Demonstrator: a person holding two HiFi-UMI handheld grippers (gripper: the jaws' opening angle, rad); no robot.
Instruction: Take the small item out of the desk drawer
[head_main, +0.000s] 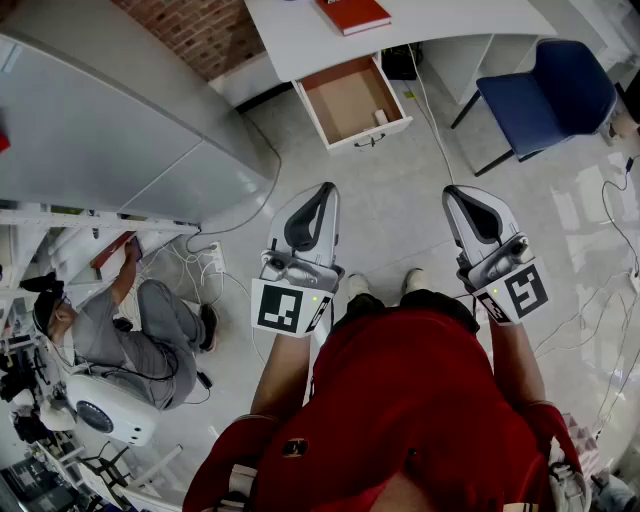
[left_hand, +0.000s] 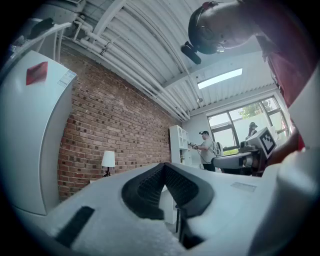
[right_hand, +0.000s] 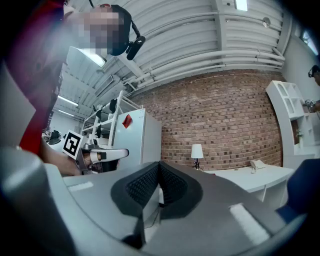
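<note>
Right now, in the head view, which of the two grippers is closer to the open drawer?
The left gripper: it sits almost in line with the open drawer, while the right gripper is further aside, nearer the blue chair.

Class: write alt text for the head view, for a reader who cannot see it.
A person in red holds the left gripper and right gripper, both shut and empty, short of a white desk whose drawer stands open, a small item in its front corner. A blue chair stands to the right.

Brick wall (head_main: 205, 35), grey floor (head_main: 400, 190), blue chair (head_main: 545, 95).
</note>
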